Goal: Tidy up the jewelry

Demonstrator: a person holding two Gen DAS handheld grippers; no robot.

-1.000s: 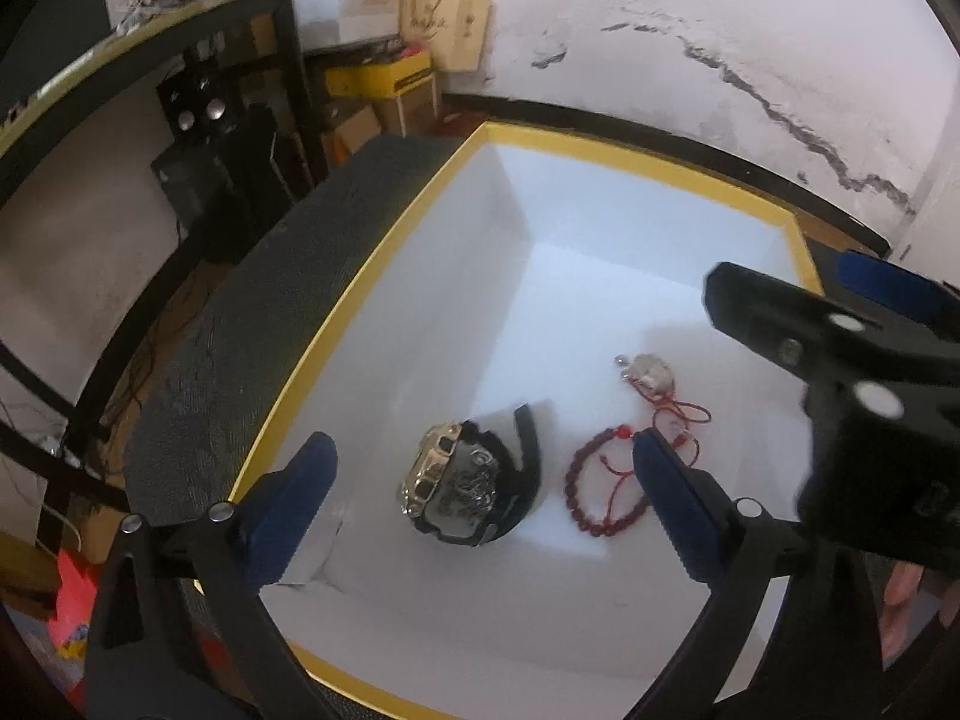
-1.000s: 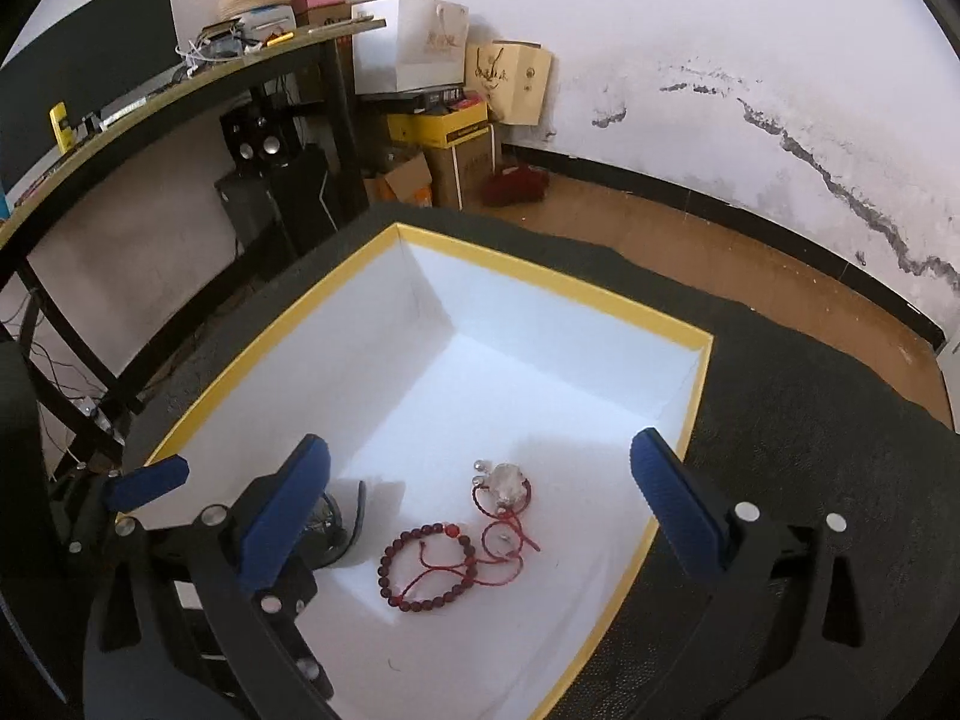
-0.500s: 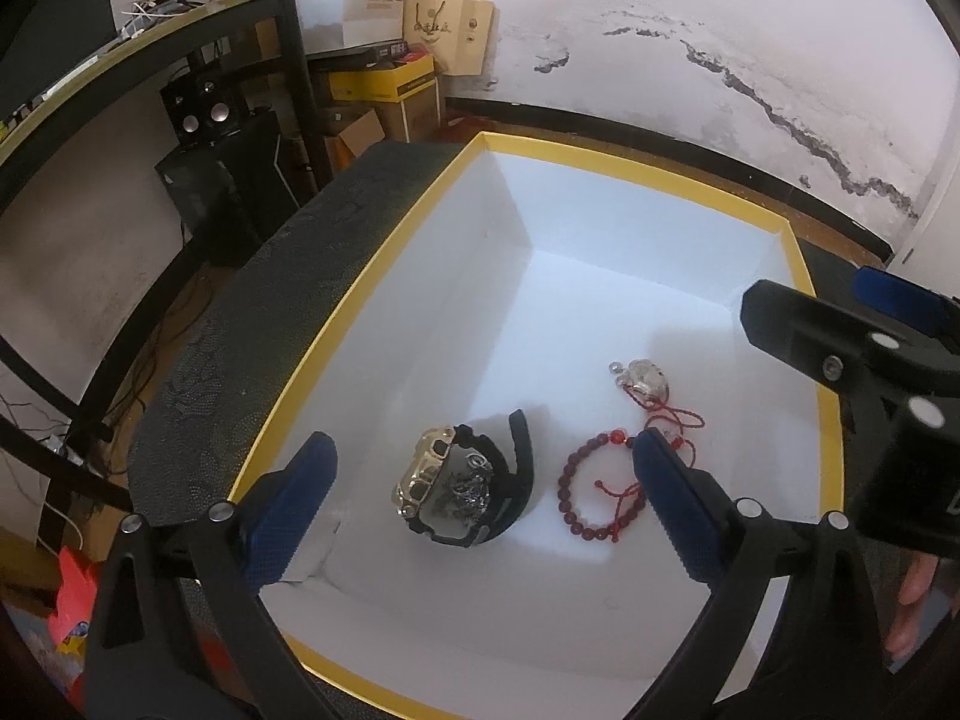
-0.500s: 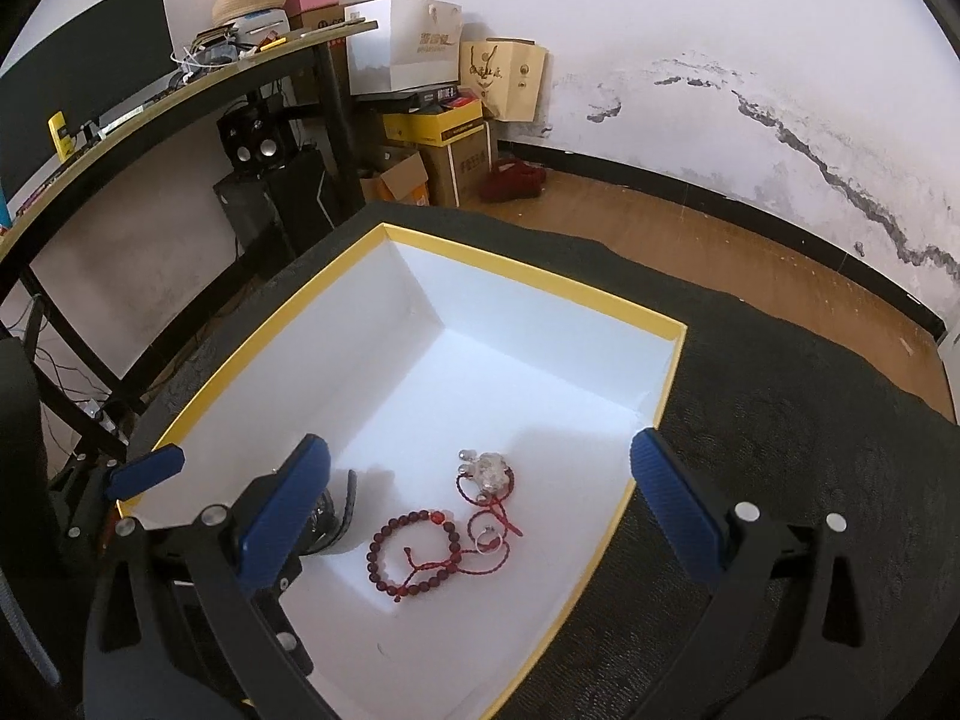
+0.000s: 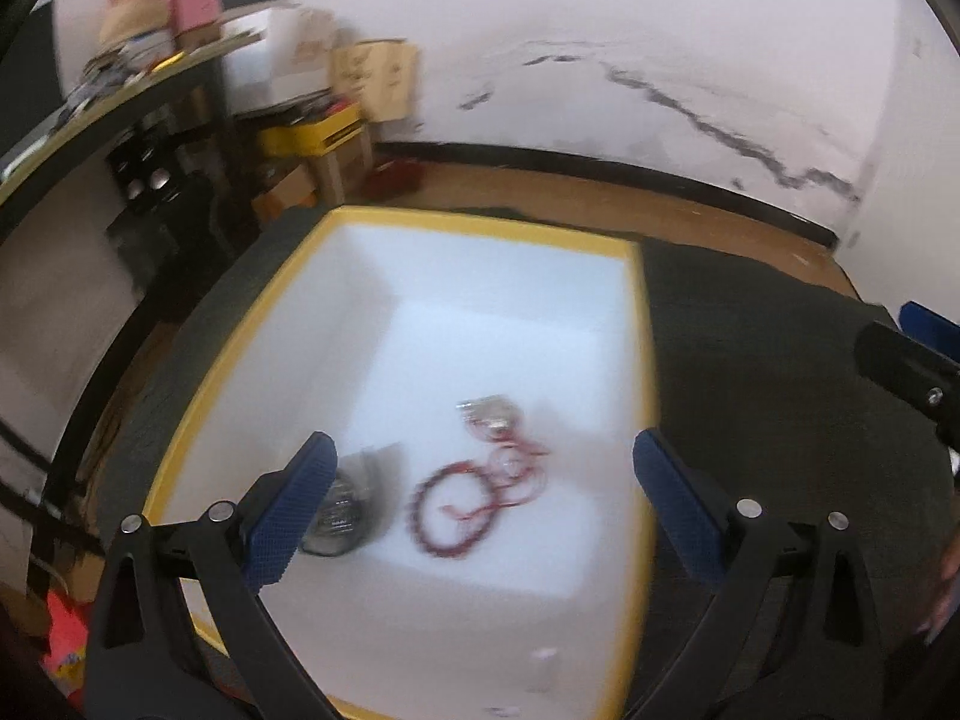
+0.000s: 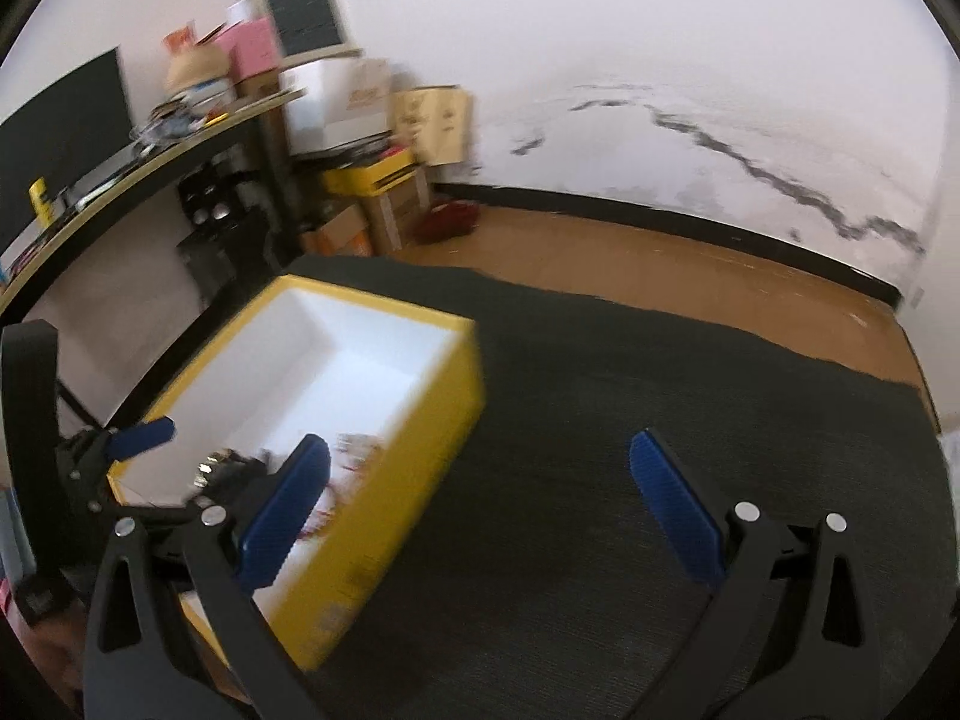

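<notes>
A yellow box with a white inside stands on the dark mat. On its floor lie a dark watch, a red bead bracelet and a silver pendant on red cord. My left gripper hangs open above the box, nothing between its blue fingers. My right gripper is open over the bare mat to the right of the box, holding nothing. The left gripper shows at the box's left edge in the right wrist view. Both views are motion-blurred.
The dark mat spreads wide to the right of the box. A desk with clutter, cardboard boxes and a cracked white wall lie beyond. Wooden floor runs behind the mat.
Both grippers have pulled back and up from the box. The right gripper swung rightward, off the box and over the mat. The jewelry stays on the box floor.
</notes>
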